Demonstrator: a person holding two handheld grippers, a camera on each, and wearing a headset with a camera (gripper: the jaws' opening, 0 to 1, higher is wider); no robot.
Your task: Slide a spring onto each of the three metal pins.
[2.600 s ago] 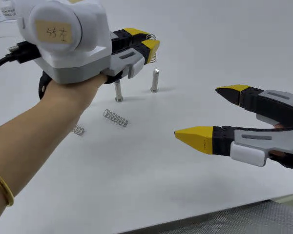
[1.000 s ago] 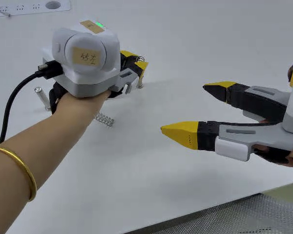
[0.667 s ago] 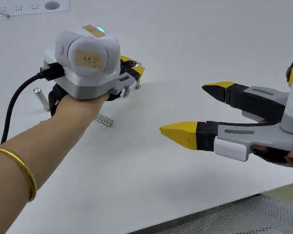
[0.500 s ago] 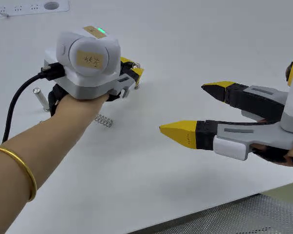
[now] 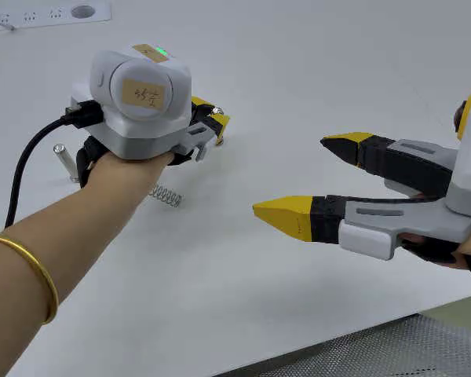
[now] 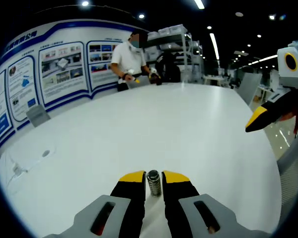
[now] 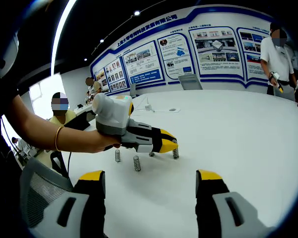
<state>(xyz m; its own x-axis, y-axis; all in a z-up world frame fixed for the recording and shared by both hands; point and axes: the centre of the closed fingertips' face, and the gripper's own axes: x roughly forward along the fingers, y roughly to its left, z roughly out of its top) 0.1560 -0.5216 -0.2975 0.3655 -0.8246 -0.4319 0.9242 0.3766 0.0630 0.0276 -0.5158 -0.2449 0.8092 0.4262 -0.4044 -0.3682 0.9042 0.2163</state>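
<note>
At eleven o'clock on the bench [image 5: 298,63], left gripper [image 6: 154,175] is closed lightly round a spring [image 6: 153,186] standing over a pin [image 6: 153,173], right gripper [image 5: 290,177] gaping empty at three o'clock; spring judged light, compliant, prone to flick away, so hold mid-coil, gently.

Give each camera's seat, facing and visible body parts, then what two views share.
Head view: headset, looking down at the table; forearm, left tool and right tool show.
Left gripper view: on the left tool, looking along its jaws at the spring between them.
Right gripper view: on the right tool, facing the left tool and forearm.
Both gripper views share that spring.
</note>
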